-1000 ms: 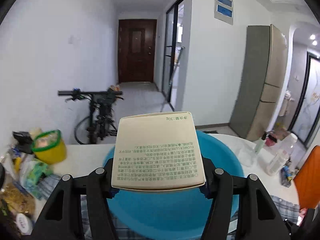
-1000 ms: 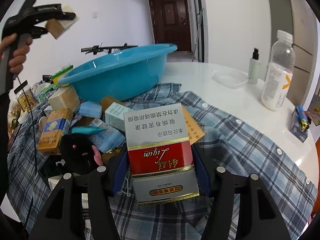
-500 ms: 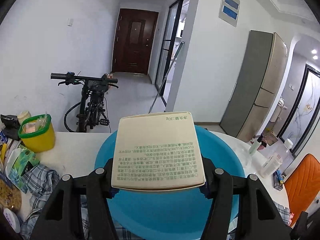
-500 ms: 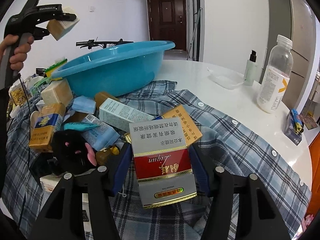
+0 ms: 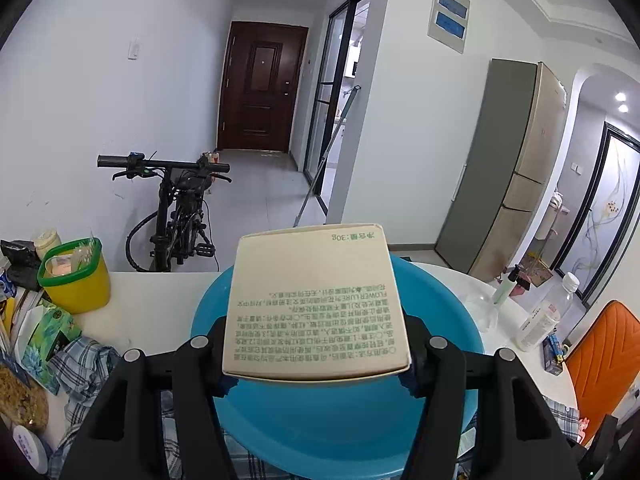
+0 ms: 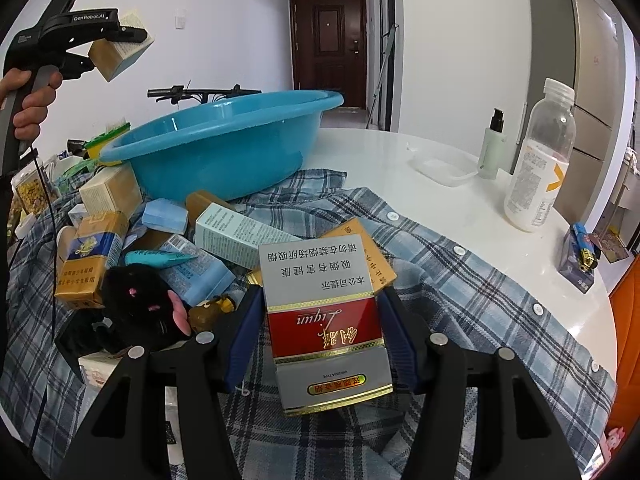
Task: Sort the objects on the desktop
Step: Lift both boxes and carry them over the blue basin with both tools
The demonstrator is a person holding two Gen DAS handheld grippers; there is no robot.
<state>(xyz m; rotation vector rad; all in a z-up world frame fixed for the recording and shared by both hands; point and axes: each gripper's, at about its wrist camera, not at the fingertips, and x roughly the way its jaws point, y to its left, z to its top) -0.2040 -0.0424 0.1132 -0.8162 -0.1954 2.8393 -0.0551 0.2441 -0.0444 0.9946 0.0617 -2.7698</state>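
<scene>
1. Left wrist view: white tabletop carries a plaid shirt spread under the clutter, apparently as a work surface.
2. Blue basin sits on the shirt's far edge, judged the sorting receptacle.
3. Left gripper has its jaws clamped on a beige box, held above the basin, presumably for release.
4. Right gripper has its jaws closed on a red-and-silver cigarette pack, low over the shirt beside the pile.

The right gripper clamps a red-and-silver cigarette pack above a plaid shirt. At ten o'clock the left gripper grips a beige box above the blue basin.
</scene>
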